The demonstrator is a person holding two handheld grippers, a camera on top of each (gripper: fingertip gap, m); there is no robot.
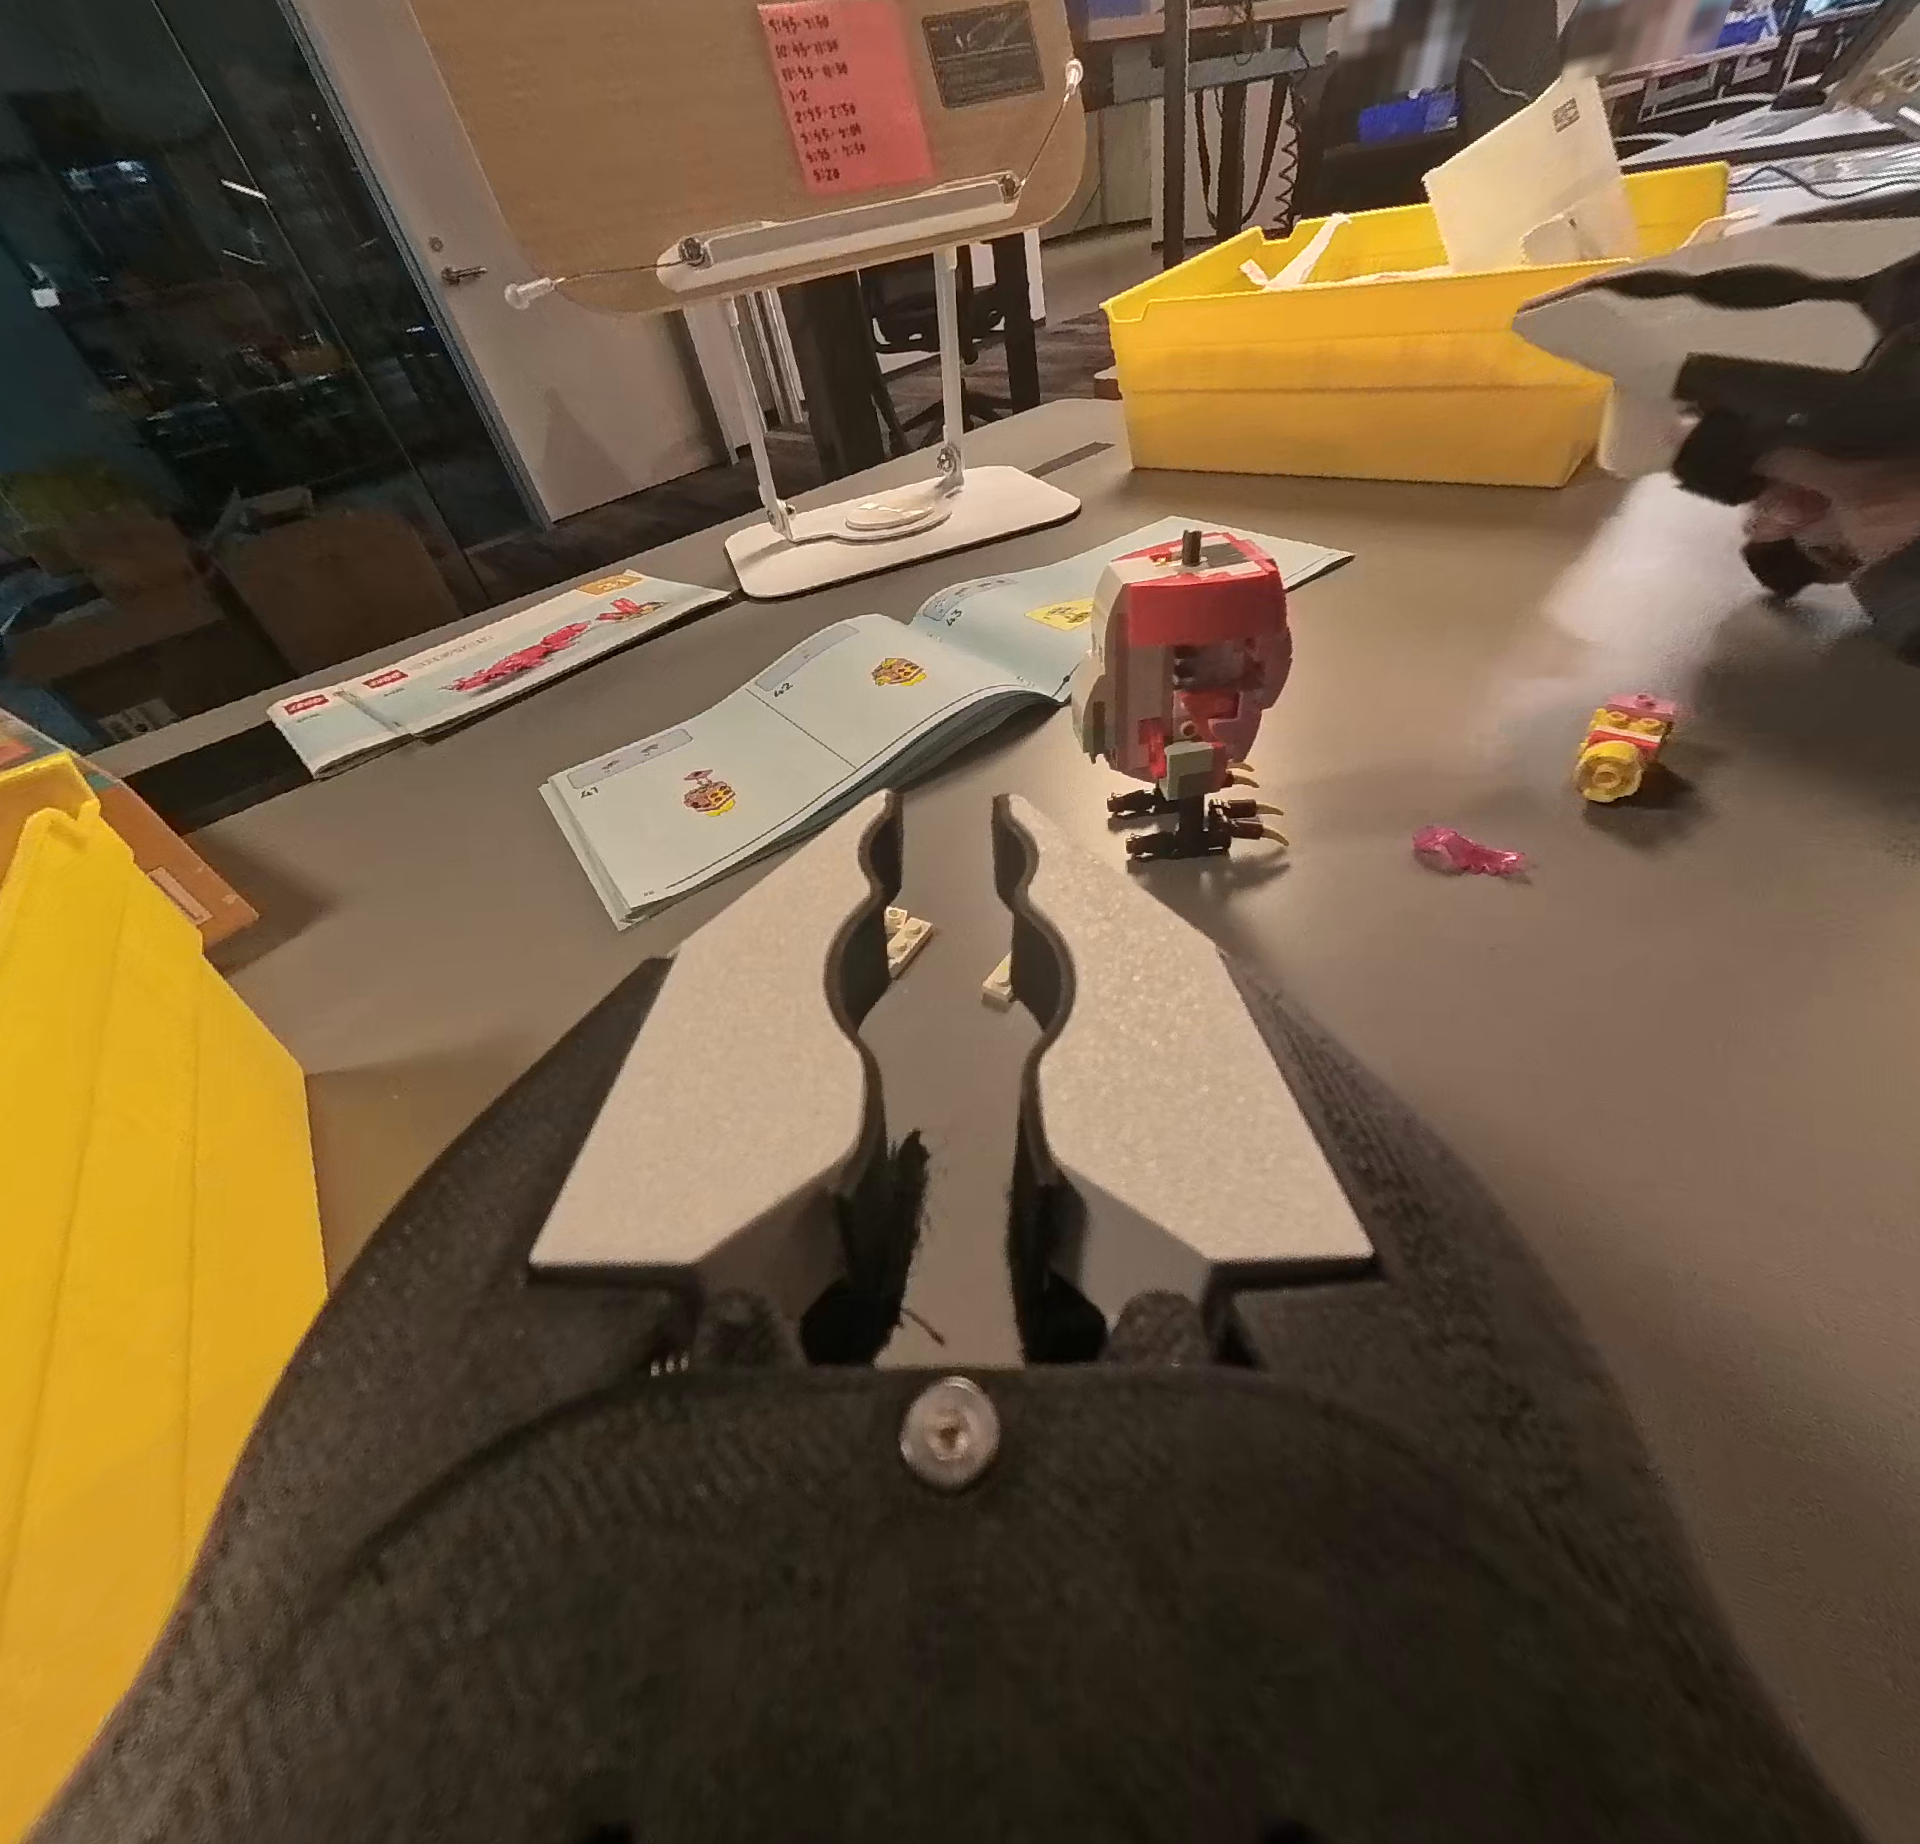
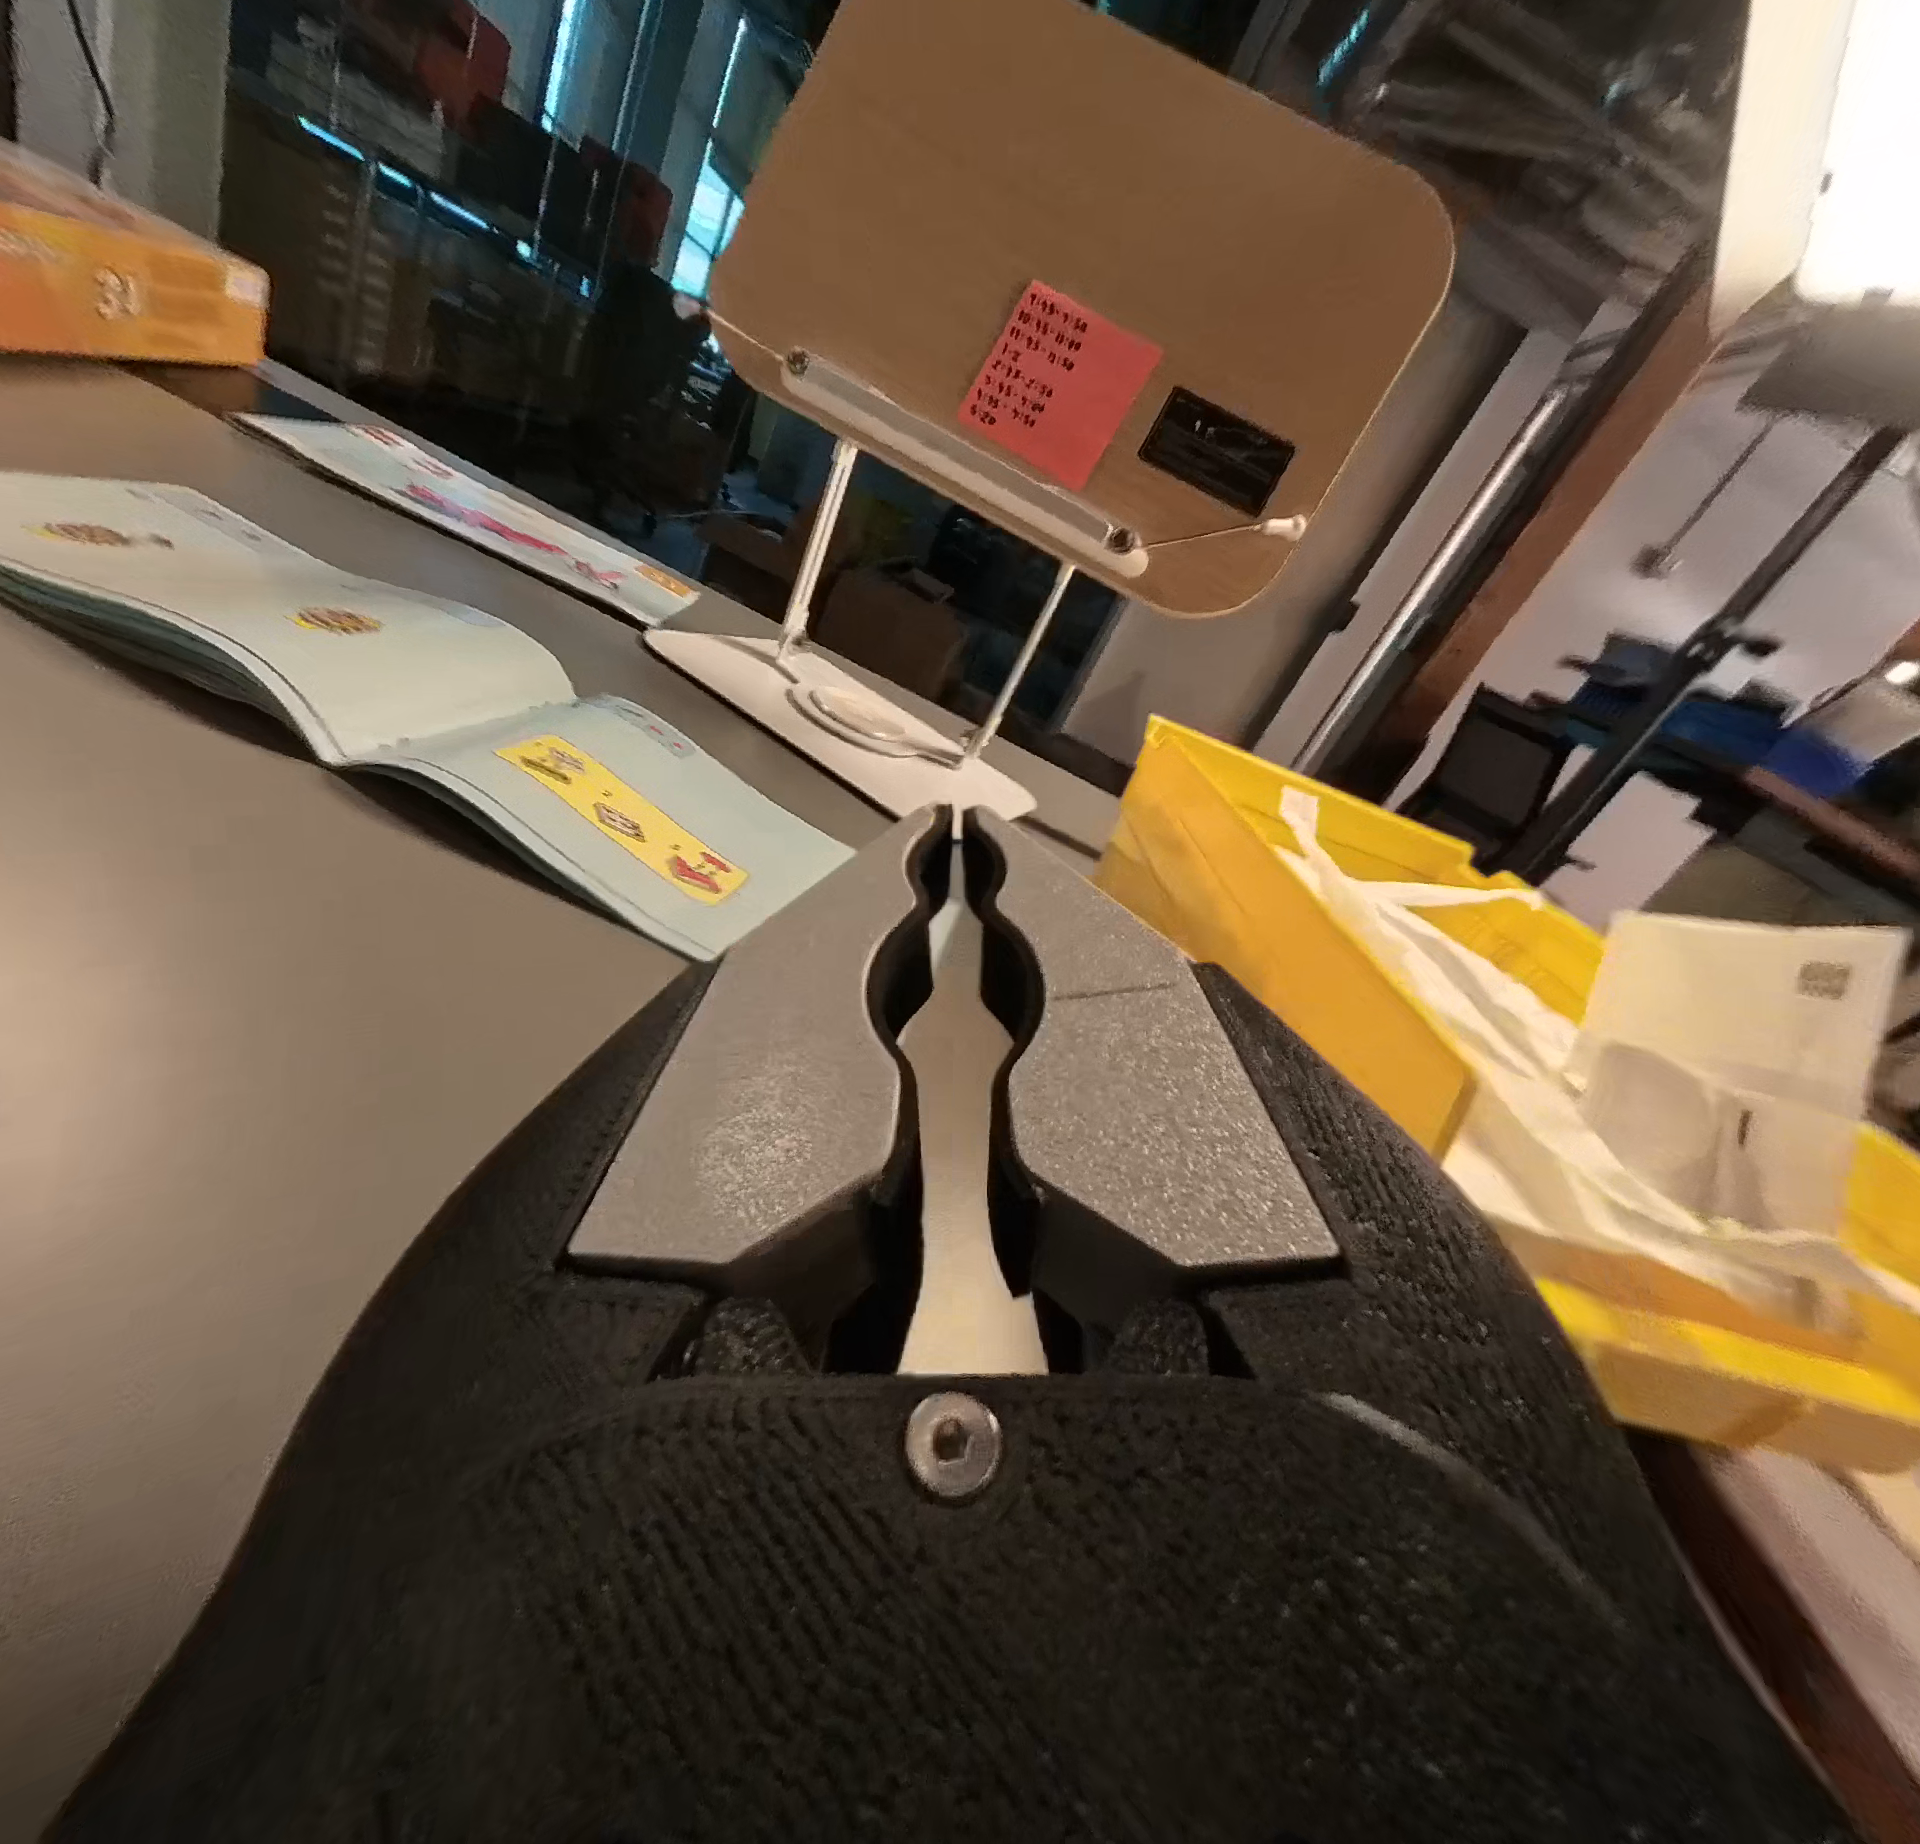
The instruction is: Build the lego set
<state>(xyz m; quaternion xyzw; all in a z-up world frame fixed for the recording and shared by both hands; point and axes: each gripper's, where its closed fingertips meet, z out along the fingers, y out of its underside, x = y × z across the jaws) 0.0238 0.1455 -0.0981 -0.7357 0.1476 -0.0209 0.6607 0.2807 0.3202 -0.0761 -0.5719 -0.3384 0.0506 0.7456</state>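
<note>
A half-built red and grey brick figure (image 1: 1184,693) stands on the desk (image 1: 1455,1067) beside an open instruction booklet (image 1: 790,755), with loose parts around it, so the build looks unfinished. The left tool (image 1: 943,818) hovers with fingers apart and bare above two small cream plates (image 1: 902,937), the figure just ahead to its right. The right tool (image 2: 958,826) is closed on nothing, raised near the yellow bin (image 2: 1288,963).

Your views are dim and fisheye-bent at the edges; glare sits on the table (image 1: 1621,589) at right, with motion blur there.
</note>
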